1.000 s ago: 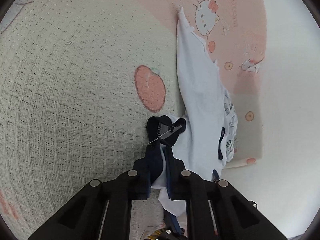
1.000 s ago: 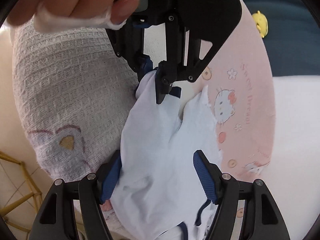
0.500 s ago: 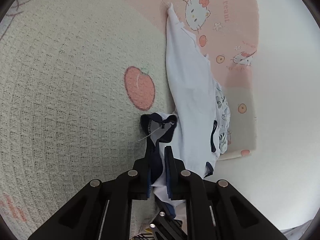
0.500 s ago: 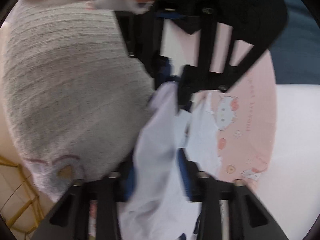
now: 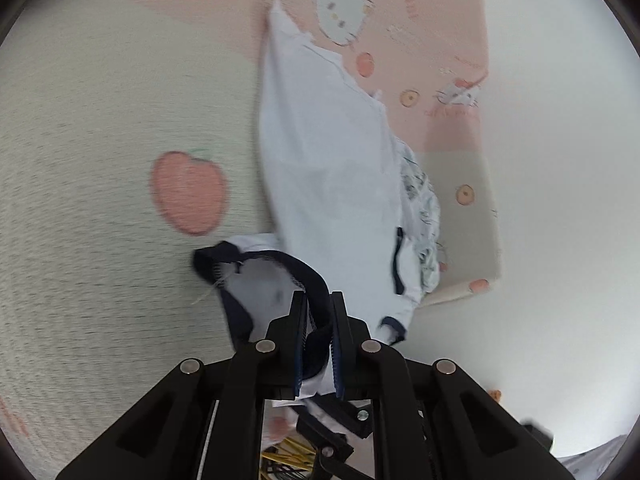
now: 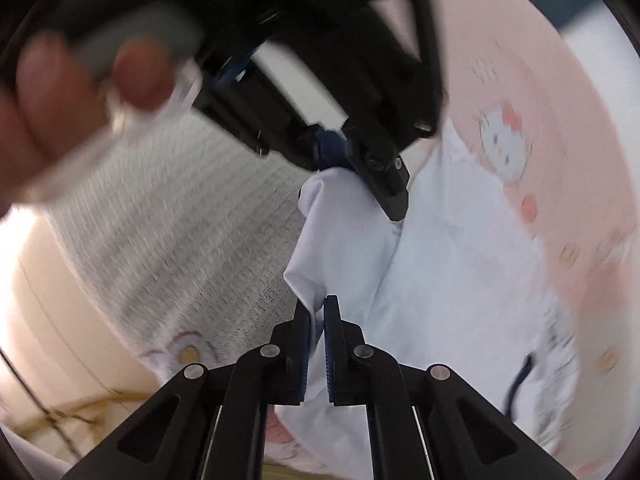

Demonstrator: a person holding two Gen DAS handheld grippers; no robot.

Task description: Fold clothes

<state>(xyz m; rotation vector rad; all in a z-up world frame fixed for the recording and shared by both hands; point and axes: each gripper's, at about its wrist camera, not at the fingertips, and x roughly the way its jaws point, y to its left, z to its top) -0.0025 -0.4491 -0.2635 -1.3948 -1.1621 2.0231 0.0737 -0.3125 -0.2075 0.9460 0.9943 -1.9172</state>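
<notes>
Both jaws clamp one white shirt — left gripper on its navy collar, right gripper on a fold.

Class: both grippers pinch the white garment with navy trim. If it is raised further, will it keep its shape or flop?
The white garment probably flops: it already sags and creases between the left gripper and right gripper. It looks thin and probably light.

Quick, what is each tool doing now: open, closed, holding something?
Left tool: closed on the dark navy trim of the white garment.
Right tool: closed on a fold of the same white garment.
</notes>
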